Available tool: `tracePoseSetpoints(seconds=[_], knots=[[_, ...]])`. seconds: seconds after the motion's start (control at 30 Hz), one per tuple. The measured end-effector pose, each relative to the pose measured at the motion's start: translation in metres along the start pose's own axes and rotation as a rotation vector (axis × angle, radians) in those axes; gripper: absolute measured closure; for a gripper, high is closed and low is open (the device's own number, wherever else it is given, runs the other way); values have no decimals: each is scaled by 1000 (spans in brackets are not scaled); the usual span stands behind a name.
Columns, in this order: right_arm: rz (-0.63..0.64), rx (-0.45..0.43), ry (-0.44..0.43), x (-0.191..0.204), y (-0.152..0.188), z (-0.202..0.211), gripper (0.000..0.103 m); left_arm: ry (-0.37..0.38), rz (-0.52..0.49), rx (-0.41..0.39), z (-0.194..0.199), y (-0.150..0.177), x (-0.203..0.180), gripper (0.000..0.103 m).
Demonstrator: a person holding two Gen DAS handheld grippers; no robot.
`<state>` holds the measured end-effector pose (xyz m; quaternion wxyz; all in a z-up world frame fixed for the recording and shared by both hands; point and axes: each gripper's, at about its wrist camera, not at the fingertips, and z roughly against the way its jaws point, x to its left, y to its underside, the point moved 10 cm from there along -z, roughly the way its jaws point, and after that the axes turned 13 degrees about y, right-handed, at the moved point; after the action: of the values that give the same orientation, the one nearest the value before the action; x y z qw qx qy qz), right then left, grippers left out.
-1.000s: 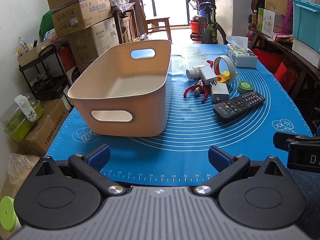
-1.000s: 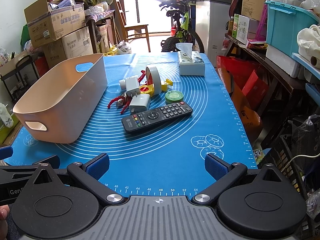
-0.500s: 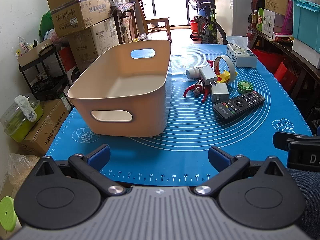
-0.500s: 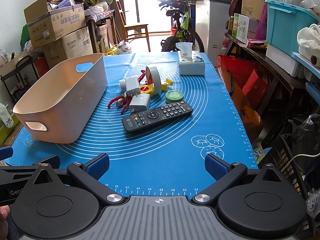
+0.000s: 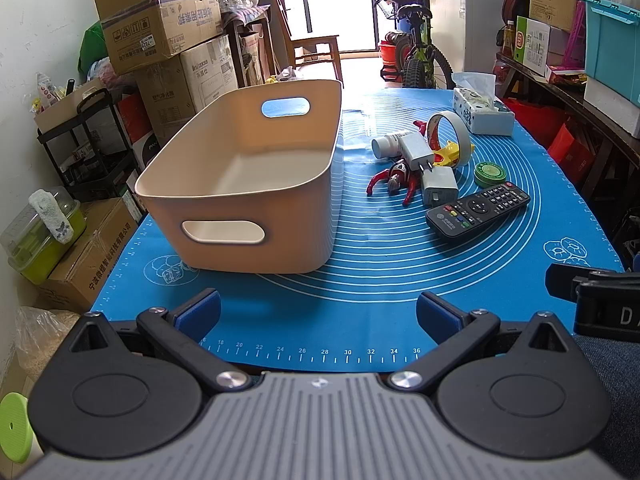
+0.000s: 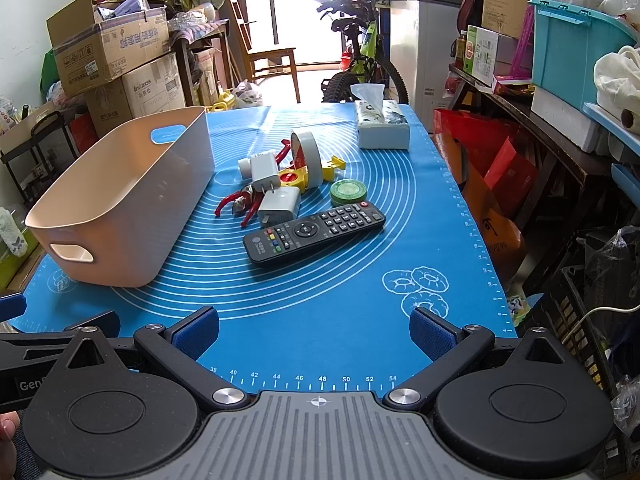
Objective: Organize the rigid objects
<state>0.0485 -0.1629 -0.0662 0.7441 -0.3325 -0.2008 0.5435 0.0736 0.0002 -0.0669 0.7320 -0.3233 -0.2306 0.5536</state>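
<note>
1. Left wrist view: left gripper (image 5: 318, 314) at frame bottom, fingers wide apart, holding nothing, over near edge of blue mat (image 5: 360, 272).
2. Beige bin (image 5: 244, 184) center-left on mat, empty inside.
3. Right of bin, center-right: black remote (image 5: 478, 210) nearest; white charger (image 5: 439, 190) touching red figure (image 5: 394, 178); 2nd white plug (image 5: 416, 150), white bottle (image 5: 386, 145), tape roll (image 5: 447, 139), green tin (image 5: 490, 171) behind.
4. Tissue box (image 5: 482, 114) upper right, apart from pile.
5. Right wrist view: right gripper (image 6: 314, 330) at bottom, fingers spread wide, empty, well short of remote at mid-frame.
</note>
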Motion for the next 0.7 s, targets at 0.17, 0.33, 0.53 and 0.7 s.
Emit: tracePoseSetpoints(seconds=[0.17,0.33,0.53,0.7], knots=[[3,-3,0,0,0,-3,3,-1,-1,0,0,0,0,1],[-3,-1,1,2,1,-4,3,-4,-8,2,-4,2,-3,0],[-14,3,-35,4,-3,0,3,-1,5,13,0,-10,2,1],[-65,-6,-63,7,-17,-2,3,-51,8,-7,0,-34,19,1]])
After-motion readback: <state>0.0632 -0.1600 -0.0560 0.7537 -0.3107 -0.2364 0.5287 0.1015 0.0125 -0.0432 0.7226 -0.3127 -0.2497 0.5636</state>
